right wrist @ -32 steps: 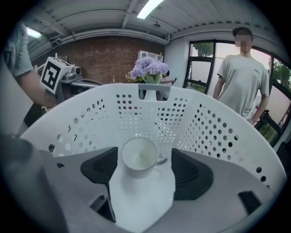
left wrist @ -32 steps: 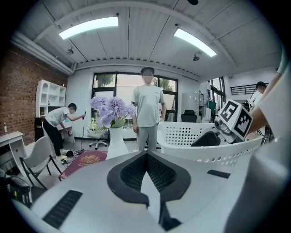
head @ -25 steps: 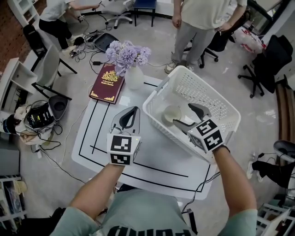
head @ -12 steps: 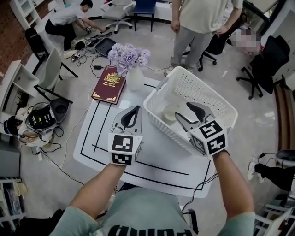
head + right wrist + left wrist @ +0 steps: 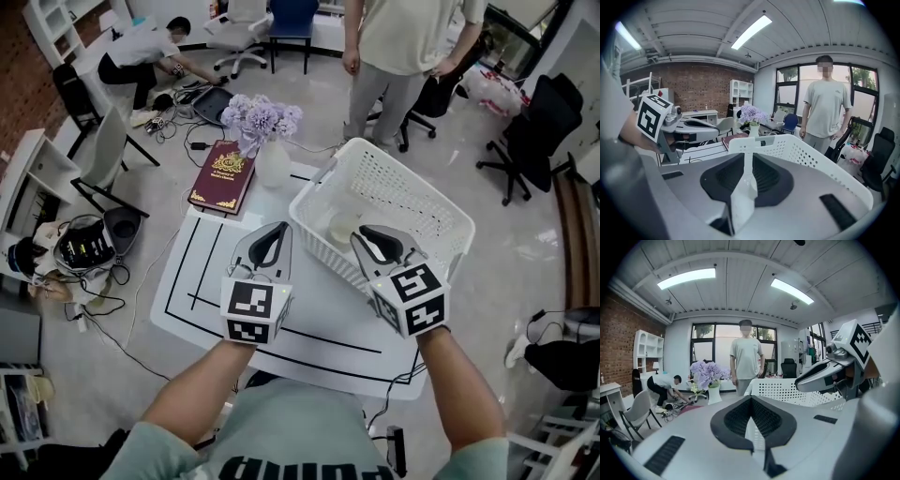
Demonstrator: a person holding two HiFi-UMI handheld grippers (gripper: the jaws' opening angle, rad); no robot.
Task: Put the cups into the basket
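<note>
Your right hand-held gripper (image 5: 359,236), its jaws just drawn together on nothing, hangs over the near rim of the white basket (image 5: 424,184). Your left hand-held gripper (image 5: 277,228) is clenched and empty above the black-lined white bench (image 5: 309,328). A red book (image 5: 222,175) and a vase (image 5: 273,159) sit at its far edge. One pale cup (image 5: 345,228) lies inside the basket.

White table (image 5: 309,323): basket (image 5: 323,234), flower vase (image 5: 273,162), red book (image 5: 222,176).
</note>
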